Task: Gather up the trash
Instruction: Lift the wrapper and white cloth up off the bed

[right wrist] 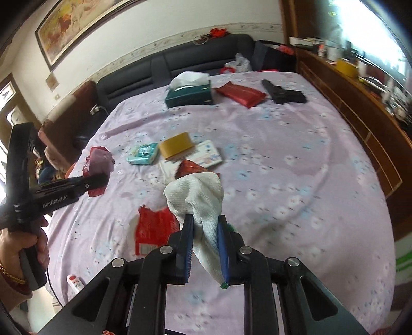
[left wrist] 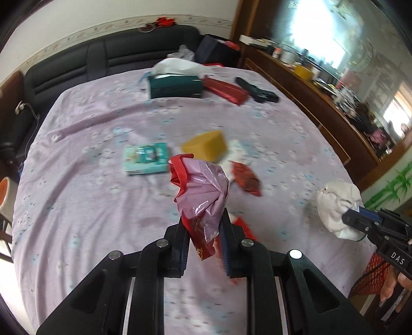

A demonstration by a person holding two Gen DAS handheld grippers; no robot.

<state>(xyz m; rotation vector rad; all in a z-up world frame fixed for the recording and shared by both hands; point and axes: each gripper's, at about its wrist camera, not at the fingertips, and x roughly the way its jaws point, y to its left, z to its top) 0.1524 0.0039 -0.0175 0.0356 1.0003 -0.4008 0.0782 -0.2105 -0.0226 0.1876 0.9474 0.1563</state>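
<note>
The bed (right wrist: 296, 159), under a lilac flowered sheet, is filling both views and serving as my landmark. At its far end a green tissue box (right wrist: 189, 94), a red packet (right wrist: 240, 94) and a black object (right wrist: 283, 94) are lying in a row before the dark headboard (left wrist: 110, 59). Mid-bed, a yellow tape roll (right wrist: 176, 148) is sitting between a teal packet (right wrist: 143, 153) and a white printed packet (right wrist: 209, 154), with a red wrapper (left wrist: 244, 177) just nearer.

My left gripper (left wrist: 203, 232) is clamping a crumpled pink-and-red plastic bag (left wrist: 203, 188), holding it clear above the bed's near half. My right gripper (right wrist: 203, 232) is pinching a wad of white tissue (right wrist: 197, 195), also lifted off the sheet.

Only the right wrist view is showing a flat red-and-white wrapper (right wrist: 154, 229) lying on the bed just below my fingers, a framed painting (right wrist: 74, 23) on the wall, and a small white bottle (right wrist: 74, 282) at the bed's near edge. Only the left wrist view is showing red netting (left wrist: 373, 273) beside the bed's right edge.
</note>
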